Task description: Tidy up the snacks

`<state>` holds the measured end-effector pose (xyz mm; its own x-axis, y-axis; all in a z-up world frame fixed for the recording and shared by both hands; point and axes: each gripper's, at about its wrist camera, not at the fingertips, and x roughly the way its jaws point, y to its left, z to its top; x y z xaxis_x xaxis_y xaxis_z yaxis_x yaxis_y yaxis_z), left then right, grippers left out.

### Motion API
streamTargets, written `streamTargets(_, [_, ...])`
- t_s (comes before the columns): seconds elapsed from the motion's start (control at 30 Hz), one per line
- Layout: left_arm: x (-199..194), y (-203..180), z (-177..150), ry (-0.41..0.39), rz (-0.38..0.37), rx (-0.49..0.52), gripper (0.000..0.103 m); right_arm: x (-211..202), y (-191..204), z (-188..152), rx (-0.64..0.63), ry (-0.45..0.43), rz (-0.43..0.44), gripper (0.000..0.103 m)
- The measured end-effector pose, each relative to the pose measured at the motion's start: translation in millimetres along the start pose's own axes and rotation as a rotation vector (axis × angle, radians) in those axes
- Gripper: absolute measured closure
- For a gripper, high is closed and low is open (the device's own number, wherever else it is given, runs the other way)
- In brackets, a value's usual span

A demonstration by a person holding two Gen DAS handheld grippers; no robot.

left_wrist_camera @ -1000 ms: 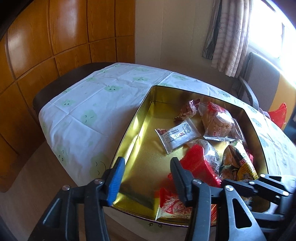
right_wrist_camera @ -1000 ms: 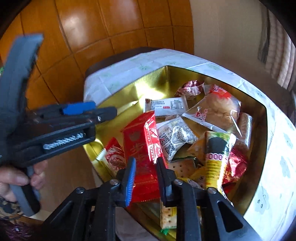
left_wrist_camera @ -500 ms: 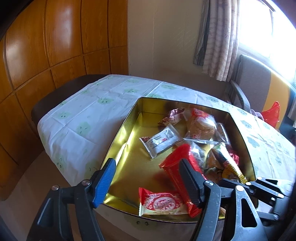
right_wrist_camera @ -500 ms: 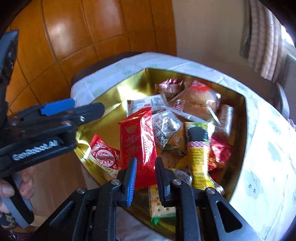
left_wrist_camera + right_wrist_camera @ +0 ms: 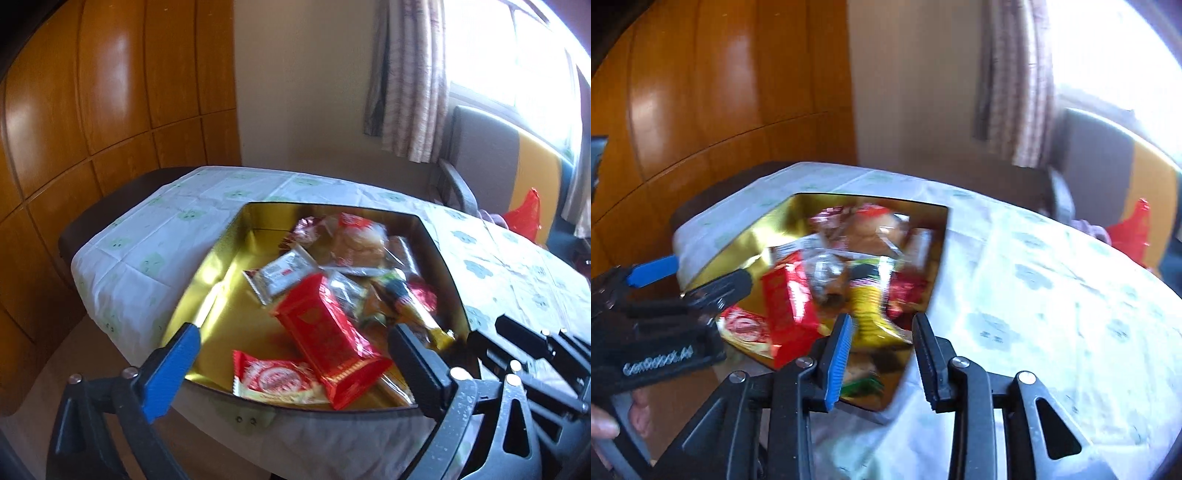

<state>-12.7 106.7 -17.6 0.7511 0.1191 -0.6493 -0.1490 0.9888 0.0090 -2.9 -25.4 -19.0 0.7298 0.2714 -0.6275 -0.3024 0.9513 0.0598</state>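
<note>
Left gripper [image 5: 291, 360] is opening wide with nothing between its jaws; right gripper [image 5: 882, 360] is opening too, empty. Red snack pack [image 5: 328, 341] lies in the gold tin [image 5: 229, 243] on the worktop: probably light, crinkly, slippery, so pinch a sealed end.

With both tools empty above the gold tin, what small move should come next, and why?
Probably draw both tools back from the gold tin. The left tool and right tool are opening with nothing between their pads. The red packet and the other snacks already lie inside the tin, and no loose snack shows on the tablecloth.
</note>
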Motion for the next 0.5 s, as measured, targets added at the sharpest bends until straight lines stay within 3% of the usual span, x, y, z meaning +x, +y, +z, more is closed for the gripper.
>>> streamTargets(0.2, [-4,-13,-3,0.000,-0.002,0.035,0.000,-1,-17,-6,0.049,0.010,-0.051,0.067])
streamTargets(0.5, [-1,-11,-2,-0.005,0.037,0.036,0.000,0,-15,-9,0.039,0.009,-0.052,0.067])
